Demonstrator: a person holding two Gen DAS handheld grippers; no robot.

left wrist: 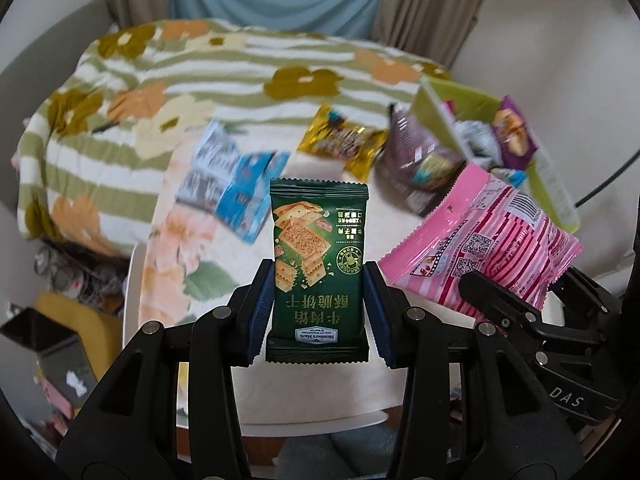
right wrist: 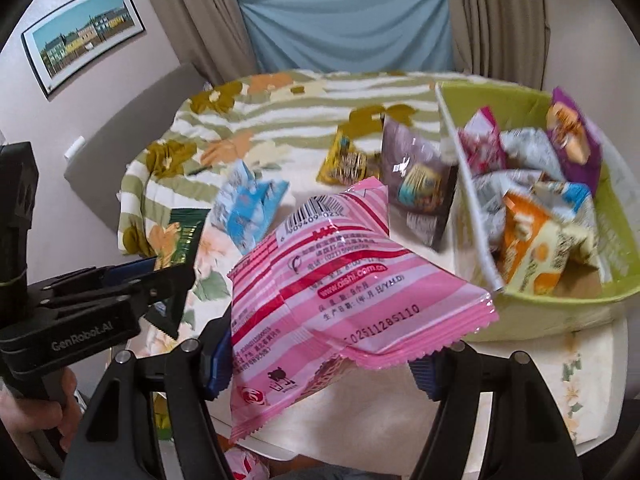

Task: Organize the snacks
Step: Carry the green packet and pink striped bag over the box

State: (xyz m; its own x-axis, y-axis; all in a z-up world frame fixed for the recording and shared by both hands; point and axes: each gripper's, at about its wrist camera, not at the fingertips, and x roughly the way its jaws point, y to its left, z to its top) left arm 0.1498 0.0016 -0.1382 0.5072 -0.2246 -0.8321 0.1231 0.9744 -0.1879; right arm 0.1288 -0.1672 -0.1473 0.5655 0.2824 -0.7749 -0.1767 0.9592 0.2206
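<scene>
My left gripper (left wrist: 319, 304) is shut on a dark green cracker packet (left wrist: 318, 268), held upright above the table; the packet also shows edge-on in the right wrist view (right wrist: 182, 236). My right gripper (right wrist: 320, 364) is shut on a pink striped snack bag (right wrist: 336, 288), which also shows in the left wrist view (left wrist: 484, 240), lifted above the table near the green basket (right wrist: 536, 312). The basket holds several snack packets. A blue packet (right wrist: 250, 208), a yellow packet (right wrist: 348, 160) and a purple-grey bag (right wrist: 416, 184) lie on the table.
The round table carries a floral cloth (left wrist: 180, 248) and a green striped blanket (left wrist: 192, 80) at the back. The left gripper's body (right wrist: 92, 300) sits close to the left of the pink bag. Curtains and a wall picture (right wrist: 80, 32) stand behind.
</scene>
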